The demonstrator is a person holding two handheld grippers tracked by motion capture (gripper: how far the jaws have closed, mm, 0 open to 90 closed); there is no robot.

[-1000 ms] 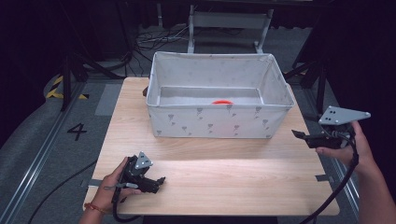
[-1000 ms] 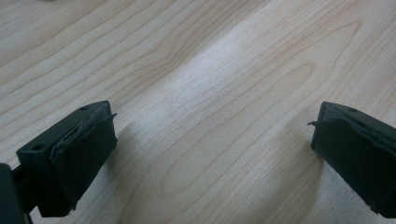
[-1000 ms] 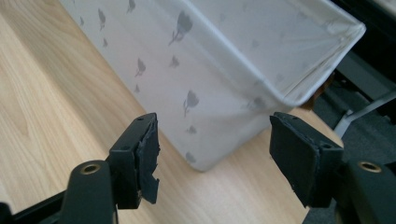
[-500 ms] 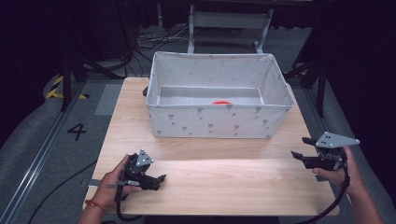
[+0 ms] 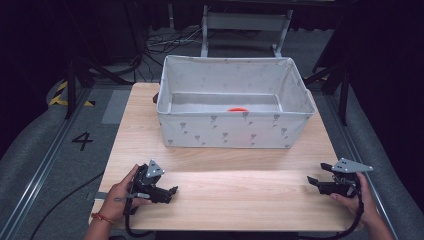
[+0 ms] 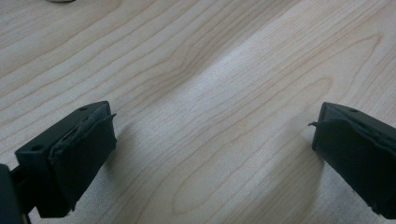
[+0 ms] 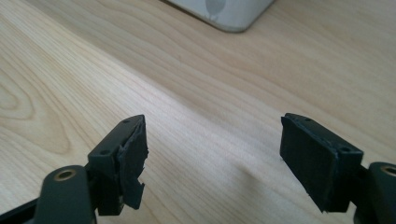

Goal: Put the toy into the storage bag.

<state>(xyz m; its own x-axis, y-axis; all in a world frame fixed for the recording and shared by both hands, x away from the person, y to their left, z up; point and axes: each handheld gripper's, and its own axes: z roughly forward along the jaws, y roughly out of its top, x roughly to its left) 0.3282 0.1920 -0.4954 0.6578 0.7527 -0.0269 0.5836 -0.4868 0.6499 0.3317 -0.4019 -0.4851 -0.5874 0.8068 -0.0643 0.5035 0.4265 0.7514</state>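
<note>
**A:** Status on both tongs?

**B:** Left tongs (image 5: 172, 190) sit low on the counter (image 5: 240, 195) near the front left corner, held in the person's left hand (image 5: 120, 197). In the left gripper view the jaws stand wide apart, bare wood grain between them, nothing gripped.

**A:** Right side?

**B:** Right tongs (image 5: 312, 180) are near the front right edge of the counter, in the right hand (image 5: 357, 197), pointing in toward the middle. Jaws have just been opening. In the right gripper view they're well apart with bare wood between the pads (image 7: 133, 158). Holding nothing.

**A:** Anything close to them?

**B:** Nearest thing is the fabric bin (image 5: 232, 132), grey-white with a small printed pattern, standing on the far half of the counter. Well apart from both tongs. A corner of it (image 7: 224, 11) shows at the top of the right gripper view.

**A:** Contents?

**B:** One small orange-red thing (image 5: 238, 108) on the bin floor, against the near wall, mostly hidden by the rim. Can't tell what it is.

**A:** Tongs relative to each other?

**B:** Well apart, one at each front corner, open wood between them.
</note>
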